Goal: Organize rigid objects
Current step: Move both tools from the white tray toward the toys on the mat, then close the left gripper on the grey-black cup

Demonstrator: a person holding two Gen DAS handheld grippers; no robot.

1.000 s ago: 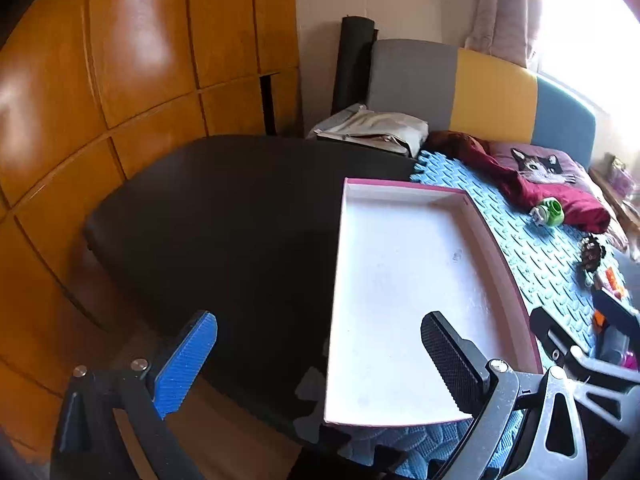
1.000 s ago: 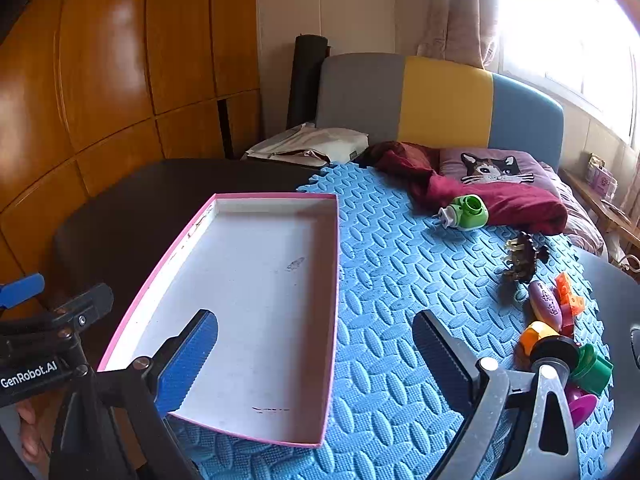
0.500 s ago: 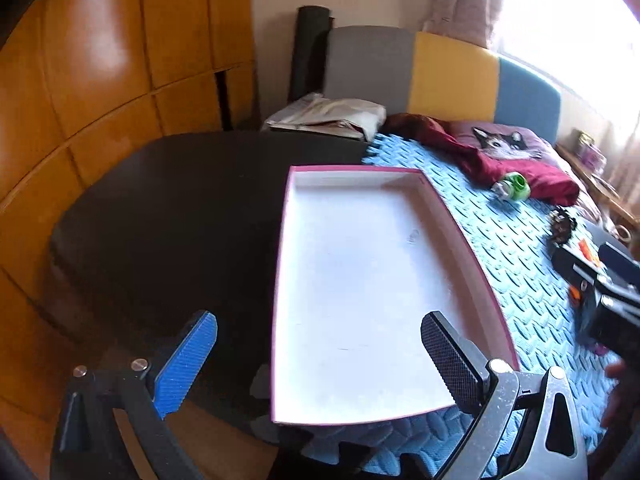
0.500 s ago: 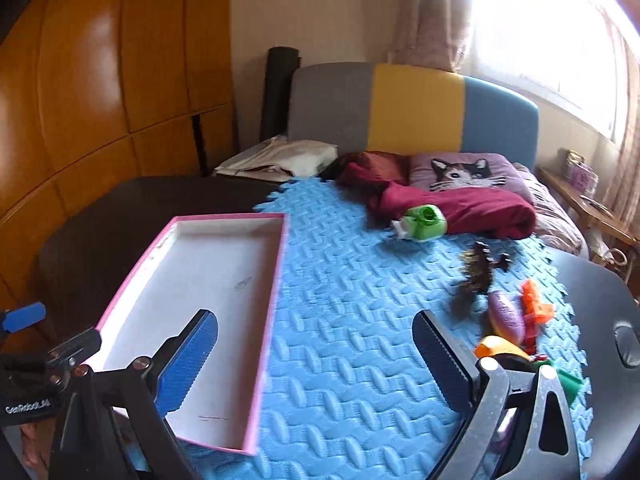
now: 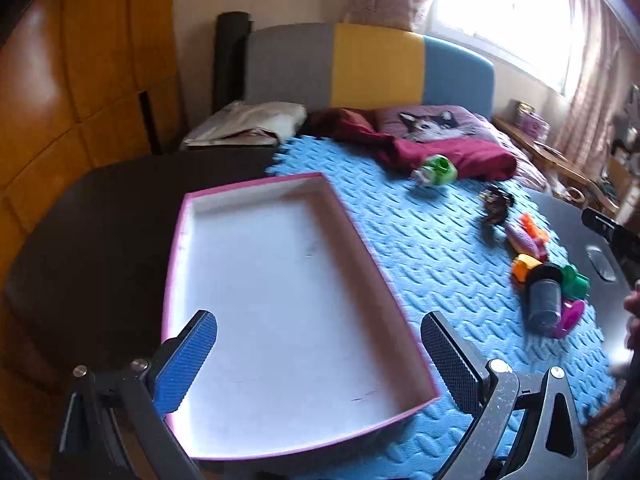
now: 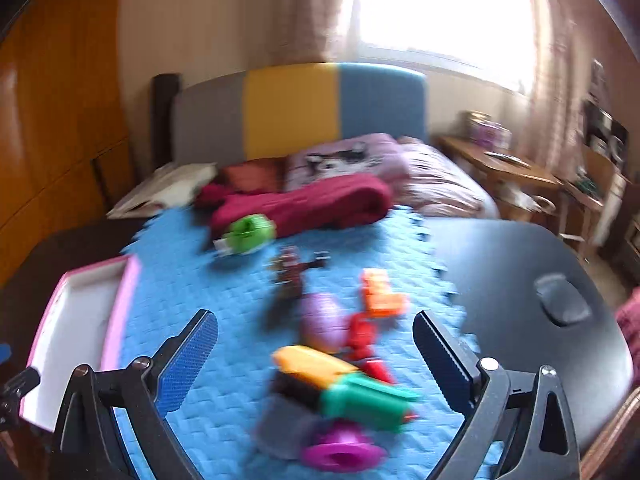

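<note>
The right tool hangs with its jaws spread wide and nothing between them, directly over the cluster of small plastic toys on the blue foam mat, so the pile lies just ahead and below it, clearly the nearer of the two. The left tool, equally agape and empty, faces the pink-rimmed white tray, which sits bare on the mat's left part, well apart from the pile. From the right tool the tray lies off to the left (its long axis running away from the person). A green toy rests apart, near the red cloth. The right view is blurred, so individual pieces stay uncertain.
</note>
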